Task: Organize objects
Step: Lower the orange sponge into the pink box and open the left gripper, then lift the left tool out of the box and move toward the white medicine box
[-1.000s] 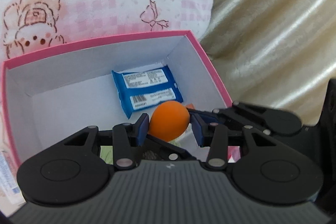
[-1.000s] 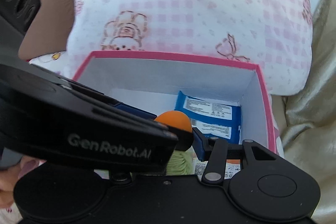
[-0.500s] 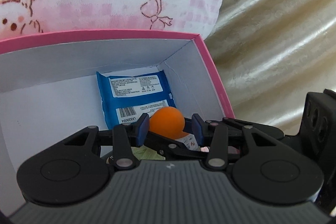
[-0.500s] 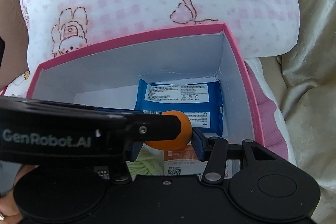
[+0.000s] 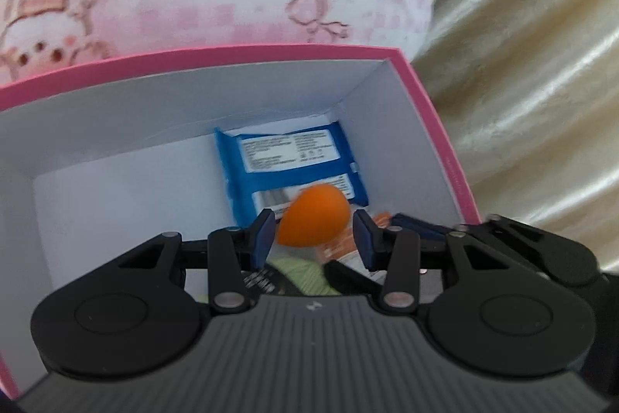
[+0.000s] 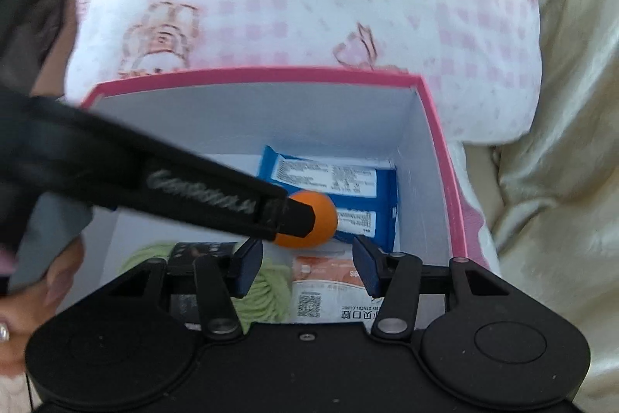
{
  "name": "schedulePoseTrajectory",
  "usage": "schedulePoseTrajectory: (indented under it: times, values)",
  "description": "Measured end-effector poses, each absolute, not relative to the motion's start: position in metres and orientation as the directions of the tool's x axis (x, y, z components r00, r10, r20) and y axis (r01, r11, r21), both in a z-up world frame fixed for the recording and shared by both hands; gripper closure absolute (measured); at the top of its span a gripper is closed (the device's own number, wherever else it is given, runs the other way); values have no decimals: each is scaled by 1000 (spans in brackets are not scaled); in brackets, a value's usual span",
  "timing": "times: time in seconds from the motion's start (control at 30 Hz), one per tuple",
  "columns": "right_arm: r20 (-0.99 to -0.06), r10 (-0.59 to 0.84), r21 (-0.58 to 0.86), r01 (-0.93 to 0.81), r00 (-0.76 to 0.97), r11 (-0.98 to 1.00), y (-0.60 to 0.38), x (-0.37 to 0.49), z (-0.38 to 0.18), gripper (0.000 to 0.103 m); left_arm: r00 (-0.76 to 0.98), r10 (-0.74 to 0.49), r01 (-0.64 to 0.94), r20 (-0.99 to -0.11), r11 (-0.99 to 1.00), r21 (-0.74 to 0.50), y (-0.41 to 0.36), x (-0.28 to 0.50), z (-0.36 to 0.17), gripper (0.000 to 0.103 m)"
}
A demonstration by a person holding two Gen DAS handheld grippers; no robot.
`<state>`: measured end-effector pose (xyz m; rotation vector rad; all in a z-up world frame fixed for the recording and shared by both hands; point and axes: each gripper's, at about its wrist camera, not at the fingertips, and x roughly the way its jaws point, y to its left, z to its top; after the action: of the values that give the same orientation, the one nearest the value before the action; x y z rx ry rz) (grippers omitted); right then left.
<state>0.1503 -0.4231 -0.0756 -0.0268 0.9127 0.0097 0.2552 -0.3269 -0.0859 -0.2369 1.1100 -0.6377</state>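
Looking along the left gripper [image 5: 314, 239], the orange egg-shaped piece [image 5: 313, 215] sits right between its two blue pads, at their tips. The pads stand close on both sides of it, so I judge the left gripper is clamped on it, though the picture is a little blurred and a thin gap seems to show at the right pad. The long axis of the piece looks tilted, running from the near left pad toward the far right. In the right wrist view it looks almost round.

The right gripper [image 6: 305, 258] comes in just beside the left one, from the right. Its jaws are opening and nothing is pressed between them. The orange piece is just ahead of its fingertips and a little above them, at the tip of the left gripper's finger, so the left hand is clearly the nearer one.

Both grippers point down into the pink-rimmed box [image 5: 232, 51]. Under and beyond the orange piece lies a blue packet [image 5: 290, 161], flat on the floor of the box near the far right corner. Closer to the grippers lie a green yarn-like thing [image 6: 267, 293] and an orange-white sachet [image 6: 325, 281].

In my judgement, the coming move turns on this: the piece hangs over the near edge of the blue packet, so when the left jaws part it may roll toward the open floor on the left.
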Motion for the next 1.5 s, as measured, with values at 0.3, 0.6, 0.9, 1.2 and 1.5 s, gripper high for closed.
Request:
schedulePoseTrajectory:
  times: [0.3,0.6,0.9,1.2,1.5]
  values:
    - [-750,44,32,-31,660,999,-409,124,-51,43,343,-506,367,-791,848,-383,-293,225,-53,59]
    - [-767,27,5,-36,641,999,-380,96,-26,41,347,-457,370,-819,869,-328,-263,183,-34,54]
    - [-749,52,28,-47,660,998,-368,64,-4,36,356,-437,383,-826,874,-298,-218,149,-11,48]
    - [-732,41,-1,-62,680,998,-340,42,24,35,369,-436,372,-821,879,-299,-179,118,9,46]
    - [-740,43,-4,-68,671,998,-313,22,34,35,392,-417,370,-820,888,-274,-142,93,22,42]
